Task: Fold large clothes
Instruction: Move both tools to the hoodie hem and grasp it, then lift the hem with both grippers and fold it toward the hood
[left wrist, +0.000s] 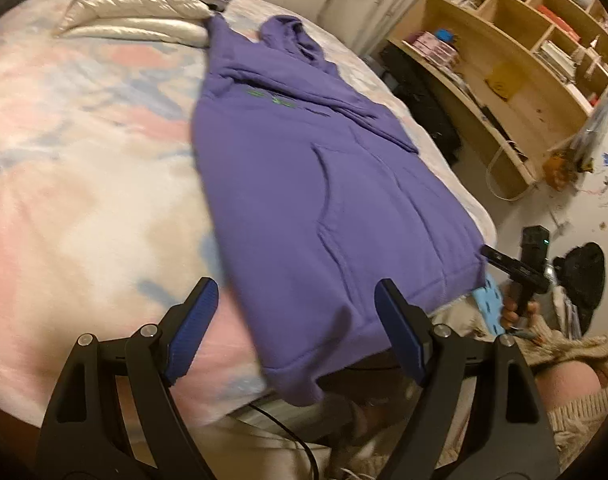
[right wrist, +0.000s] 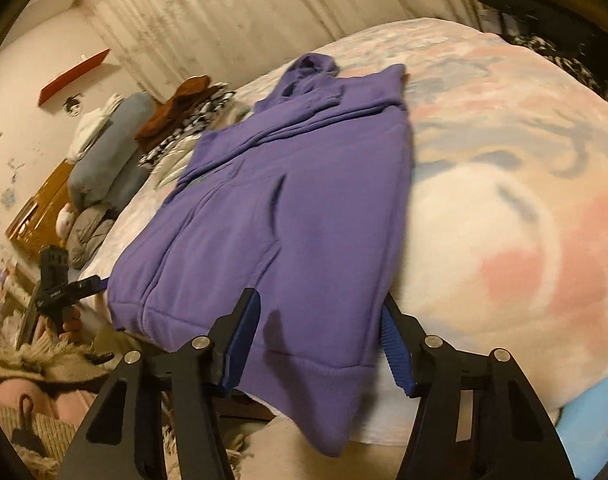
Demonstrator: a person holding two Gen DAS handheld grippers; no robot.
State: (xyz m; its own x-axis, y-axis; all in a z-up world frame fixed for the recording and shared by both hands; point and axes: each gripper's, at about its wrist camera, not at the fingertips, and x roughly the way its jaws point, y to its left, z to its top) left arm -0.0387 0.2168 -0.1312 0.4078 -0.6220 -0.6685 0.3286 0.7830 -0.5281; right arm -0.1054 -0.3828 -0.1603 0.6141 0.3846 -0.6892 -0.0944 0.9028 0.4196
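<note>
A purple hoodie (left wrist: 304,184) lies front up on the bed, sleeves folded in, hood at the far end, hem hanging over the near edge. It also shows in the right wrist view (right wrist: 288,232). My left gripper (left wrist: 296,320) is open, just above the hem's left corner, holding nothing. My right gripper (right wrist: 319,336) is open over the hem's right corner, its jaws either side of the cloth without closing on it. The right gripper also shows in the left wrist view (left wrist: 511,268) at the hem's far corner. The left gripper shows in the right wrist view (right wrist: 64,288).
The bed has a pastel pink, blue and white blanket (left wrist: 84,160). A silver padded jacket (left wrist: 136,20) and patterned clothes lie by the head. A wooden shelf unit (left wrist: 515,60) stands past the bed. Pillows (right wrist: 104,160) are stacked beside the bed.
</note>
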